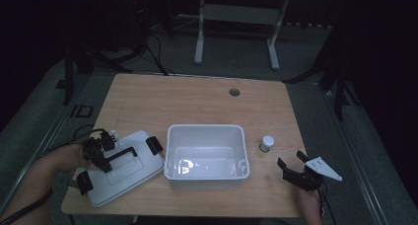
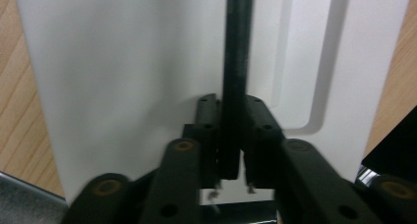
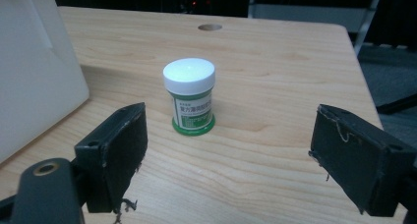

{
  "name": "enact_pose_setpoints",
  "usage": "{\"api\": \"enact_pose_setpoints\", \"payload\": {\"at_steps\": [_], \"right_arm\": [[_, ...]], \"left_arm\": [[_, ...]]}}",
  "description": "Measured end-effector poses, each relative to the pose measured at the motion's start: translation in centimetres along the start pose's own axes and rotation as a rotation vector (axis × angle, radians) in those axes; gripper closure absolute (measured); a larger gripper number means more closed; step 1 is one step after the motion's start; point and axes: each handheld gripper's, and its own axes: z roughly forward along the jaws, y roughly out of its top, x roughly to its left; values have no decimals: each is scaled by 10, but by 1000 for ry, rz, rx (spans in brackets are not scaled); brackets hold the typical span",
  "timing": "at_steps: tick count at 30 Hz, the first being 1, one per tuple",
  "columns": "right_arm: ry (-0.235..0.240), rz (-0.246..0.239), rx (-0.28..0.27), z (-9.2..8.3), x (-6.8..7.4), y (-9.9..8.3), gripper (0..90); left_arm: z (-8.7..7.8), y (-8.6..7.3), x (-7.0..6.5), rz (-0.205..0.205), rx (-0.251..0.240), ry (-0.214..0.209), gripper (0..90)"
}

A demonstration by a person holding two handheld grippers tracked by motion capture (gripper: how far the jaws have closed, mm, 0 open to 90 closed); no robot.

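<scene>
Beside the white bin point(image 1: 207, 156), on its right, stands a small white-capped jar point(image 1: 266, 144), upright, just ahead of the right gripper point(image 1: 292, 164), whose jaws are spread wide. Left of the bin, the left gripper point(image 1: 101, 158) pinches the lid's black handle point(image 2: 236, 62).

Left gripper point(image 1: 101, 153): all black, boxy body with small pale fittings on top, black cable trailing off toward the table edge. In its own view, left gripper point(image 2: 231, 135) had black link arms with brass-coloured pivot pins and small dark screw holes; fingers point(image 2: 209, 121) were narrow black blocks. Right gripper point(image 1: 292, 162): black, with a grey three-cornered plate on top. In its own view, right gripper point(image 3: 228, 160) carried flat black rectangular pads point(image 3: 120, 150) with frayed edges and loose threads, one brass pivot on the arm. Dark band at the left wrist; forearms looked unsleeved.
</scene>
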Motion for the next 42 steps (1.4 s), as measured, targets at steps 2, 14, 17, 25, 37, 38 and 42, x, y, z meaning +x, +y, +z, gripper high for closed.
{"api": "enact_pose_setpoints", "payload": {"at_steps": [2,14,17,25,37,38,42], "right_arm": [[10,5,13,0,0,0,139],[40,-46,153,4,-1,3,138],[32,-47,202,6,-4,4,138],[-11,-81,379,12,-11,8,138],[-2,-133,717,23,-18,31,138],[2,-132,750,24,-18,33,138],[21,-126,884,30,-20,42,138]], "left_arm": [[-1,1,1,-8,-10,5,619],[-8,-2,1,-58,-41,30,276],[-8,-4,1,-61,-38,33,265],[-10,-10,1,-62,-44,27,265],[-11,-15,0,-68,-31,15,266],[-11,-15,0,-70,-31,15,265],[-12,-13,-1,-62,-23,21,266]]}}
